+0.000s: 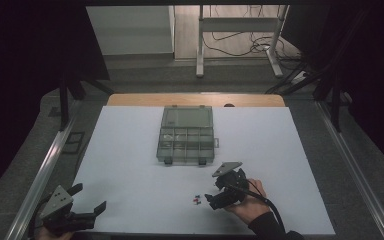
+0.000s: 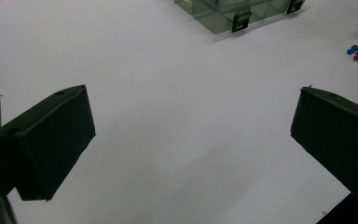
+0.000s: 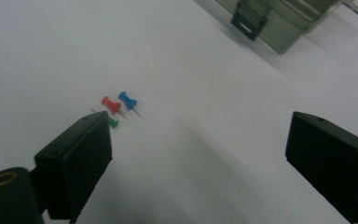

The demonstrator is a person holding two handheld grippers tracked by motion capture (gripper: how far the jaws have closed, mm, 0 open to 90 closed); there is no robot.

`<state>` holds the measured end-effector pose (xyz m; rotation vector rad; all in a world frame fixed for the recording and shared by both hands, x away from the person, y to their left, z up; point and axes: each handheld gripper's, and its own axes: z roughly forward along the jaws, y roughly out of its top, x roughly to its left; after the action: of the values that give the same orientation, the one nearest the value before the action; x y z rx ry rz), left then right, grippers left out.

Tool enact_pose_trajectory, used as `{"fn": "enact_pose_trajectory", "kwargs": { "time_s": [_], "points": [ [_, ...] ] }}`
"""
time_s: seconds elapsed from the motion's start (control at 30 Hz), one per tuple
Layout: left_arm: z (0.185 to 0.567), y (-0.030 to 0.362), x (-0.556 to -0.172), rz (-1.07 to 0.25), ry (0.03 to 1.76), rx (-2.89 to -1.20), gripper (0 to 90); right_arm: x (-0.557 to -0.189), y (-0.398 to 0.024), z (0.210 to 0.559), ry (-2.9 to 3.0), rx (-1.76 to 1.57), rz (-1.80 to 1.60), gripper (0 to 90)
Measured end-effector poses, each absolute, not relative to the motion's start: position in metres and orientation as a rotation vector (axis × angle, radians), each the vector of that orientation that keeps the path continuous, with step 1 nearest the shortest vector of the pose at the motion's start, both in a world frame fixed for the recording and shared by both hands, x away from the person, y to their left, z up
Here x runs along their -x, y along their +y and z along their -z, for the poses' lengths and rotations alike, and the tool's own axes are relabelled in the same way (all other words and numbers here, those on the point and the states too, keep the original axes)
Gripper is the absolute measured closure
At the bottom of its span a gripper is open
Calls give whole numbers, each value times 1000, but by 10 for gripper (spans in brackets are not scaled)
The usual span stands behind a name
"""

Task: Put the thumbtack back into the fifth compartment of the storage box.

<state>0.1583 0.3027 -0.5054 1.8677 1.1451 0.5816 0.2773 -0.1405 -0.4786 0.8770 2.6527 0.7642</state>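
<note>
Pins (image 3: 119, 108), red, blue and green, lie in a tight cluster on the white mat (image 1: 130, 165), near the box (image 1: 186, 135) on its near side. My right gripper (image 1: 211, 198) sits just beside them, jaws wide with nothing between. My left gripper (image 1: 90, 199) rests well apart from the box at the mat's near left corner, jaws wide too.

Three pushpins (image 3: 119, 106); one compartment box (image 1: 186, 135); two tools.

Pushpins — red (image 3: 110, 103), blue (image 3: 127, 100), green (image 3: 113, 123); sheet white (image 1: 145, 165); box grey, translucent (image 1: 186, 136)
</note>
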Motion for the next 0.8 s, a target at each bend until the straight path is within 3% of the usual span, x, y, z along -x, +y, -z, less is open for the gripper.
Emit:
{"fn": "enact_pose_trajectory", "kwargs": {
  "time_s": [0.13, 0.4, 0.57, 0.6, 0.8],
  "points": [
    [505, 302, -158, -583, 1145, -1869, 1, -278, -133, 481, 2680, -840, -740, 197],
    [505, 302, -158, -585, 1141, -1875, 3, -285, -112, 485, 2795, -749, -710, 464],
    [505, 302, -158, -587, 1137, -1881, 4, -288, -103, 487, 2831, -716, -695, 556],
    [505, 302, -158, -587, 1137, -1881, 4, -290, -101, 489, 2848, -702, -691, 607],
    [505, 301, -158, -587, 1136, -1880, 4, -294, -95, 494, 2882, -681, -666, 696]
  ]
}}
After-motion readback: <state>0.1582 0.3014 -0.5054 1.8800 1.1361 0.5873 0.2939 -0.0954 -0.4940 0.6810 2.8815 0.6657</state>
